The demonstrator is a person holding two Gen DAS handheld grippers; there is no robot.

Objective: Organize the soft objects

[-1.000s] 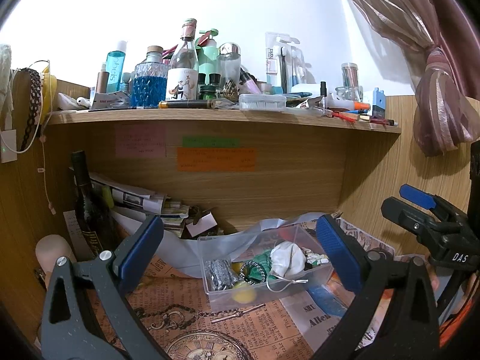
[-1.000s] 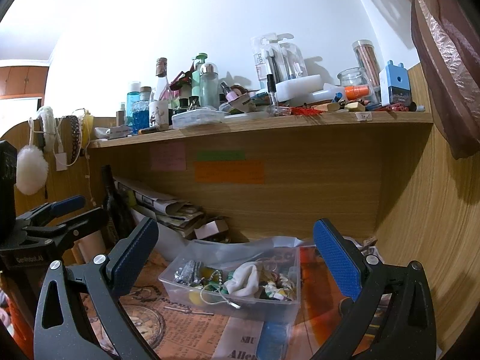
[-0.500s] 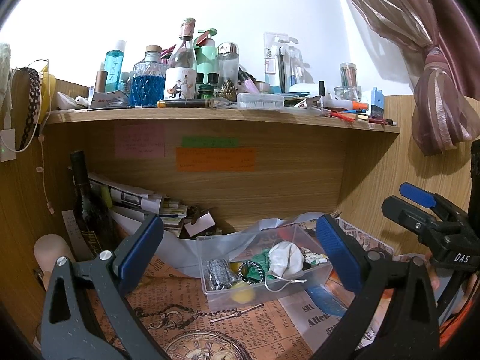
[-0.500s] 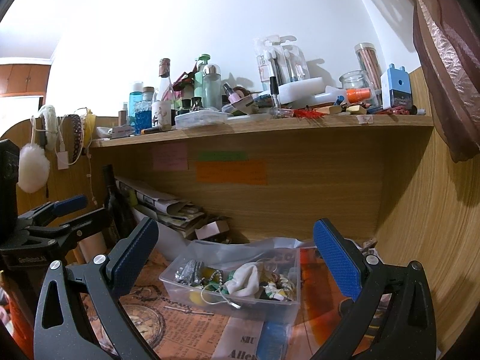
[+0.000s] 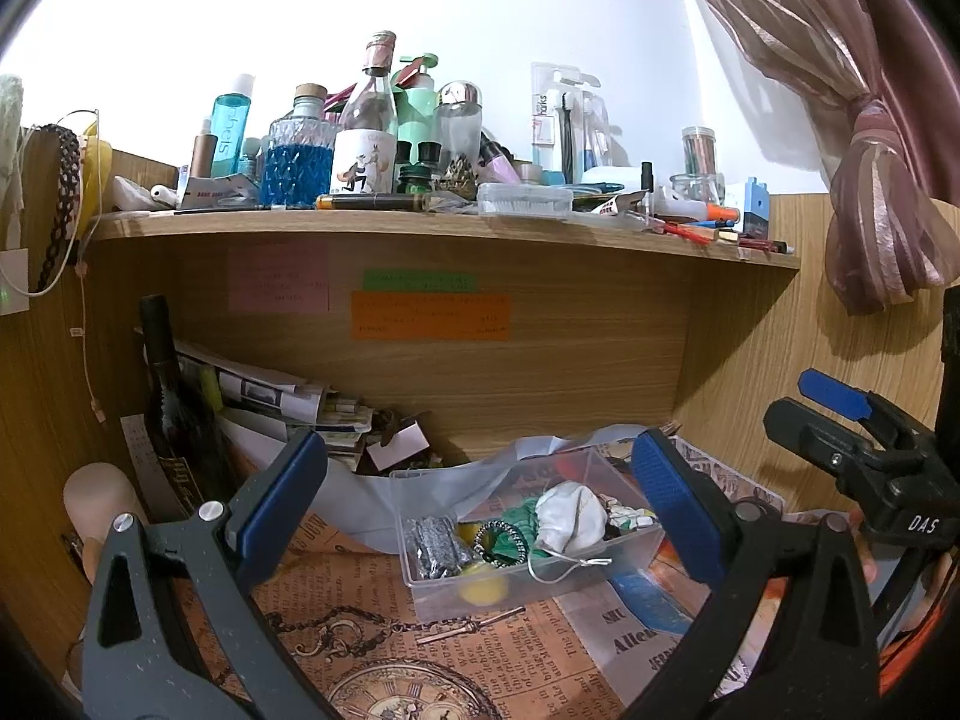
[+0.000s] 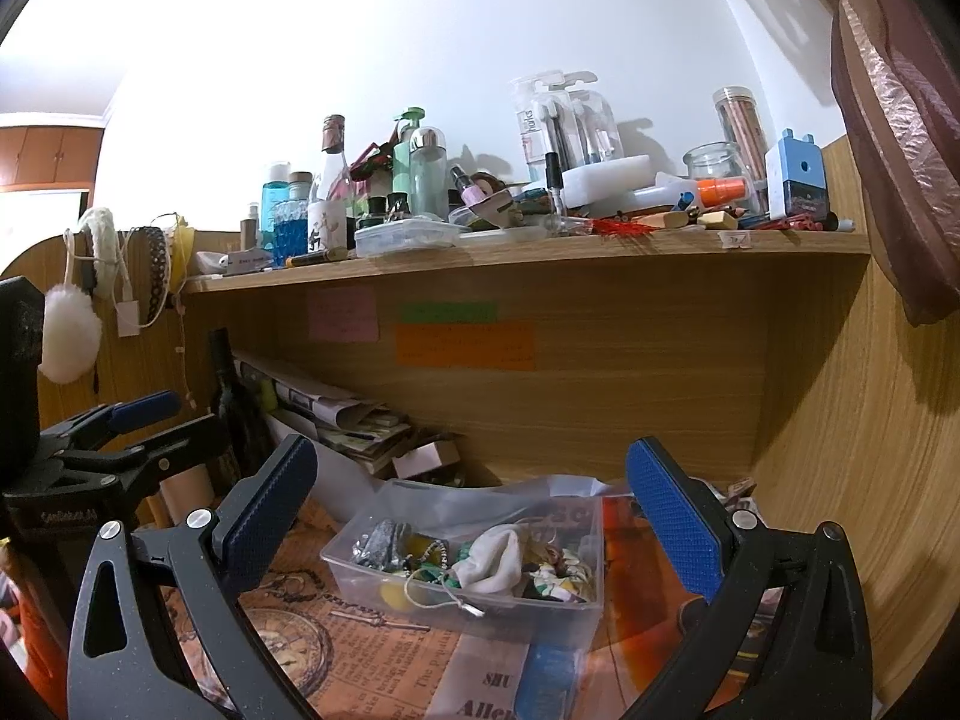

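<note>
Left gripper (image 5: pixel 480 492) and right gripper (image 6: pixel 471 495) both spread wide, empty, above clear plastic box (image 5: pixel 474 591) on newspaper-covered desk (image 5: pixel 480 660). White cloth (image 5: pixel 570 519) lies inside box among trinkets.

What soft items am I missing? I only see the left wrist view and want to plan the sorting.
Observer: A white fluffy pom-pom hangs on the left wall panel, outside your frame.
Operator: Anything in the bin past the white cloth?
Observer: Yes. In the clear bin, patterned fabric pieces lie right of the white cloth, largely behind your finger.
Operator: Is the right gripper holding anything?
Observer: No. The right gripper is open and empty, pointing toward the bin.
</note>
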